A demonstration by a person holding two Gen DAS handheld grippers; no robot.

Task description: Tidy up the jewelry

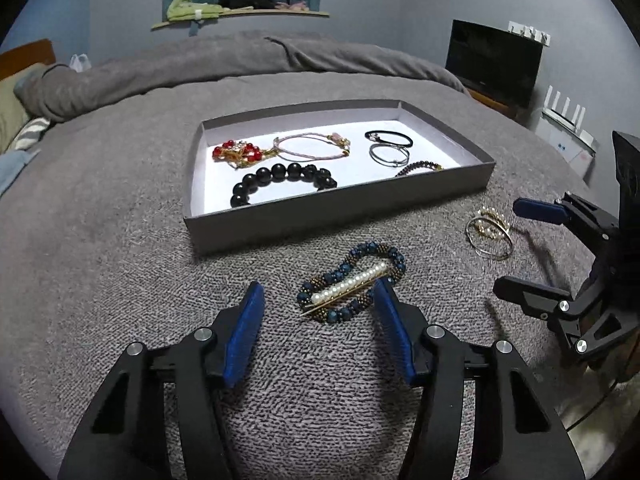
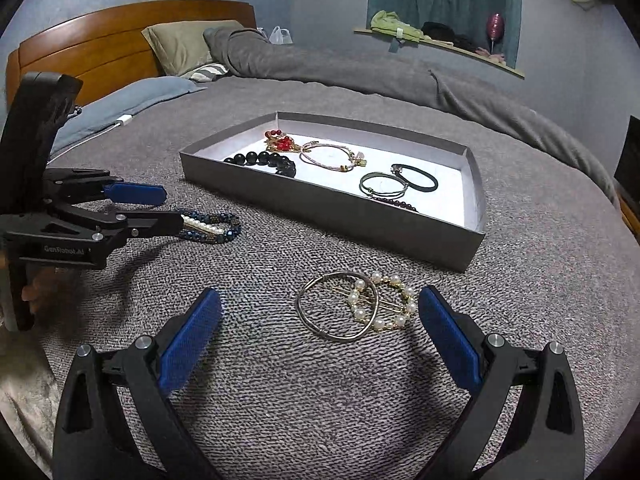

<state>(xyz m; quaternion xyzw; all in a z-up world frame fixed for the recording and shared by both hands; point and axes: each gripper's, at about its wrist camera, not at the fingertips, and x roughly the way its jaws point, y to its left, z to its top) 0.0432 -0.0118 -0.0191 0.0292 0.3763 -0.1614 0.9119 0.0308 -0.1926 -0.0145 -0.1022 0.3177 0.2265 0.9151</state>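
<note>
a grey blanket-covered bed (image 1: pixel 120 280) carries a shallow grey tray (image 1: pixel 320 220) toward its middle, and the tray's white floor holds a black bead bracelet (image 1: pixel 280 178), a red bead piece (image 1: pixel 236 152), a pink cord bracelet (image 1: pixel 308 146), a black band (image 1: pixel 390 138), a thin silver bangle (image 1: pixel 388 155) and a dark beaded strand (image 1: pixel 418 167) against the near wall. just outside the tray's near wall lies a blue beaded bracelet (image 1: pixel 352 280) with a pearl bar clip (image 1: pixel 352 286) resting across it. the left gripper (image 1: pixel 320 304) sits low over this pair, its blue-padded fingers (image 1: pixel 244 332) partly open – one pad is at the end of the clip and bracelet, the other stands off on bare blanket, so nothing is clamped. toward the bed's right side, off the tray's near right corner, a plain metal bangle (image 2: pixel 336 308) overlaps a round pearl clip (image 2: pixel 384 300). the right gripper (image 2: pixel 320 312) hovers there with its fingers (image 2: pixel 192 336) spread wide on either side of the two – neither pad touches them. a hand (image 2: pixel 34 292) grips the left gripper's handle.
</note>
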